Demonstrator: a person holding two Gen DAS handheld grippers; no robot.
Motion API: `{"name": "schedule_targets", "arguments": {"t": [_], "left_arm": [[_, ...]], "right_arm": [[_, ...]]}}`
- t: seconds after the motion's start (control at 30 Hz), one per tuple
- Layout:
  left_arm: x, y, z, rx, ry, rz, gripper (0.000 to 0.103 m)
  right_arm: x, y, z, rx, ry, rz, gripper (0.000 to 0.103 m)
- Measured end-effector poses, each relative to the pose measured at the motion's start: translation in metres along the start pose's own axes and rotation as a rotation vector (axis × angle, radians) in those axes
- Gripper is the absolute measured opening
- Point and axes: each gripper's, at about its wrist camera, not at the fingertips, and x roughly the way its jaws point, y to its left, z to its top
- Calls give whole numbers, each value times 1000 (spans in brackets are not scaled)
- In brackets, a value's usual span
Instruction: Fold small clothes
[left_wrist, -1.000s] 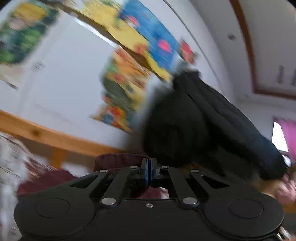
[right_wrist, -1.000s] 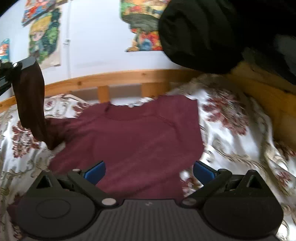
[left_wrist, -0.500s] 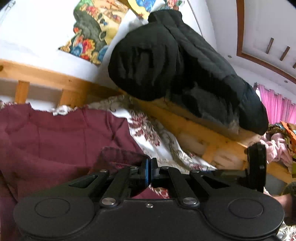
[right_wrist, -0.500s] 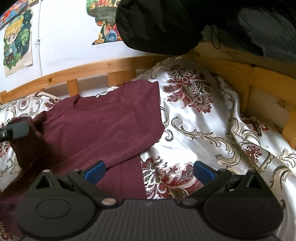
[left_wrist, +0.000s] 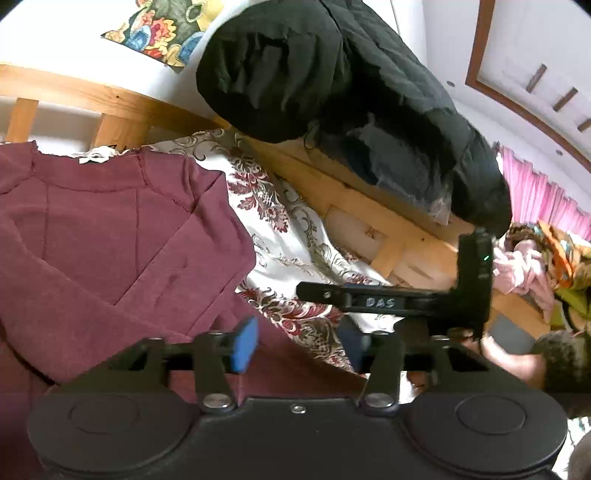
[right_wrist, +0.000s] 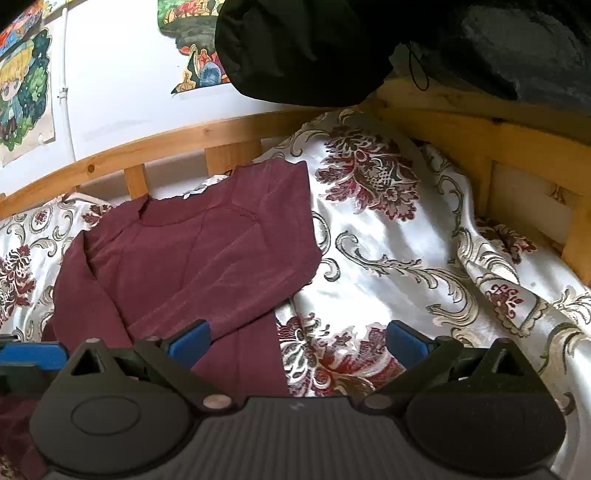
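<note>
The left tool (left_wrist: 297, 343) has its jaws opening, blue pads apart, with nothing pinched between them; the maroon sweater (left_wrist: 110, 240) lies flat just ahead and below, mostly toward its left finger. The right tool (right_wrist: 297, 341) stands wide apart and empty over the sweater's right edge, the garment under its left finger and the floral bedspread (right_wrist: 399, 251) under its right one. Beyond both tools, a black jacket (right_wrist: 314, 48) hangs over the wooden bed rail (right_wrist: 184, 136).
</note>
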Motion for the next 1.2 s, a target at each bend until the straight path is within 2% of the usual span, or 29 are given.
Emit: {"name": "schedule_targets", "arguments": {"t": [0.1,0.17,0.23,0.43,0.53,0.63,0.67,0.7,0.77,0.83,0.97,1.07,1.2], "left_arm": [[-19,0,6,-29,-16,58,76],[-33,5,11,-48,-31,143,91],[-45,14,16,-71,-42,253,96],[-69,64,38,-122,-44,582,102],[-76,94,46,-163,-40,700,102],[-82,126,46,-224,-42,777,102],[-84,135,45,-249,-40,790,101],[-85,144,44,-276,-36,799,100],[-85,155,44,-314,-36,803,100],[-86,162,43,-333,-42,798,100],[-82,169,41,-341,-37,795,99],[-77,171,38,-349,-34,789,99],[-71,178,37,-350,-35,777,97]], "right_arm": [[3,9,1,-15,4,74,103],[11,22,0,-47,35,148,103],[17,36,-1,-80,54,212,103],[27,83,-13,-255,104,342,93],[32,100,-20,-298,124,371,86],[42,108,-26,-317,182,353,70],[45,108,-28,-317,206,346,56],[49,108,-30,-315,228,334,35],[52,104,-30,-302,246,334,13],[48,94,-26,-257,229,357,9],[40,61,-8,-109,190,339,8],[45,39,-6,-24,226,310,8],[48,35,-16,-29,266,271,9]]}}
